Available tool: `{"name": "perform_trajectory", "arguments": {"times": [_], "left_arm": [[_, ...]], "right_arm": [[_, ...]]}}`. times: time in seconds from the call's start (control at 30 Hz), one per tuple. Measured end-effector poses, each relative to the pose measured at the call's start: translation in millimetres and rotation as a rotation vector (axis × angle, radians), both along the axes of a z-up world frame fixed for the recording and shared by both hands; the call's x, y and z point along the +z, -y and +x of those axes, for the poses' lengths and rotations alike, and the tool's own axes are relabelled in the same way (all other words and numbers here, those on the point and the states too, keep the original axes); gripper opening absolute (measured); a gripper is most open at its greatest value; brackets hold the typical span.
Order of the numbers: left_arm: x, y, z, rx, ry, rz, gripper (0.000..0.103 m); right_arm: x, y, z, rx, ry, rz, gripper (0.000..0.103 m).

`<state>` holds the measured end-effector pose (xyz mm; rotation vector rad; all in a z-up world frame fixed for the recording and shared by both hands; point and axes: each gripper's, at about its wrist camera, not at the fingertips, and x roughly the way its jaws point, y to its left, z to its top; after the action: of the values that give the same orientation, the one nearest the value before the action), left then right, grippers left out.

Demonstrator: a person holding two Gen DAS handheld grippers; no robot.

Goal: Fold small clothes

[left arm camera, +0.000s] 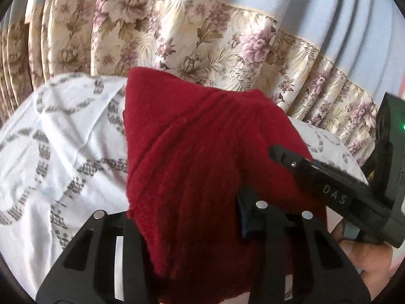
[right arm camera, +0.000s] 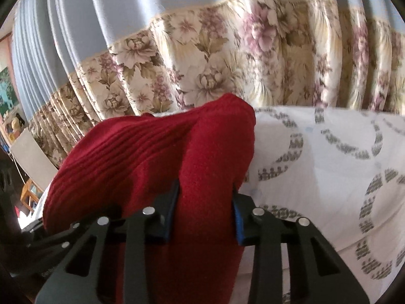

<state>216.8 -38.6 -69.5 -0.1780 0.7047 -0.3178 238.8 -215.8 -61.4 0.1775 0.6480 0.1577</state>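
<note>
**Hand-held grippers clamped on a red knitted garment**

Left hand-held gripper, left wrist view: jaws closed on the red knitted garment, whose ribbed cloth fills the gap and rises in a peak above the bed's white sheet with its grey ring pattern. At the right of that view the second tool enters, its black finger lettered "DAS" in white, a bare hand beneath it. Right hand-held gripper, right wrist view: blue pads press a fold of the same garment from both sides, cloth bulging above them. Behind hangs a floral curtain below pale blue drapery. No other lettering is legible.
</note>
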Motion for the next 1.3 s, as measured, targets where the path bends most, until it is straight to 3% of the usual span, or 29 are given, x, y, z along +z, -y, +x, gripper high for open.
{"name": "perform_trajectory", "arguments": {"times": [0.23,0.5,0.67,0.7,0.77,0.8,0.83,0.93,1.03,1.07,1.2,1.3], "left_arm": [[23.3,36.4,-9.7,-0.046,0.049,0.015,0.037],[51.9,144.9,-13.2,-0.151,0.1,-0.022,0.038],[32.1,209.2,3.7,-0.173,0.047,-0.032,0.042],[20.2,220.8,9.0,-0.159,0.023,-0.011,0.047],[-1.1,232.9,17.3,-0.12,-0.04,0.046,0.056],[-8.1,233.3,14.3,-0.094,-0.032,0.077,0.07],[-9.2,231.6,10.4,-0.072,-0.009,0.104,0.082],[-6.9,216.0,8.1,-0.058,-0.011,0.117,0.091],[7.8,193.7,0.8,-0.053,-0.017,0.093,0.091],[16.4,185.4,-4.4,-0.043,-0.003,0.101,0.091],[52.2,126.3,-44.5,0.029,0.119,0.18,0.1],[68.7,74.9,-77.7,0.106,0.214,0.233,0.1]], "right_arm": [[37.1,24.9,-19.5,-0.025,0.077,-0.074,0.035],[78.9,130.5,-45.9,-0.103,0.135,-0.164,0.035],[57.4,204.8,-33.4,-0.137,0.092,-0.191,0.037],[48.2,212.2,-28.2,-0.145,0.071,-0.199,0.037],[16.2,227.4,-13.3,-0.175,-0.047,-0.232,0.047],[8.1,229.7,-12.0,-0.187,-0.063,-0.242,0.05],[5.4,230.9,-17.6,-0.204,-0.023,-0.237,0.057],[9.3,234.7,-28.6,-0.244,-0.009,-0.197,0.061],[28.7,226.2,-47.8,-0.308,0.013,-0.197,0.062],[38.8,220.0,-58.7,-0.321,0.037,-0.192,0.067],[66.2,177.7,-95.0,-0.334,0.055,-0.228,0.083],[74.0,137.2,-121.5,-0.383,0.082,-0.24,0.097]]}}
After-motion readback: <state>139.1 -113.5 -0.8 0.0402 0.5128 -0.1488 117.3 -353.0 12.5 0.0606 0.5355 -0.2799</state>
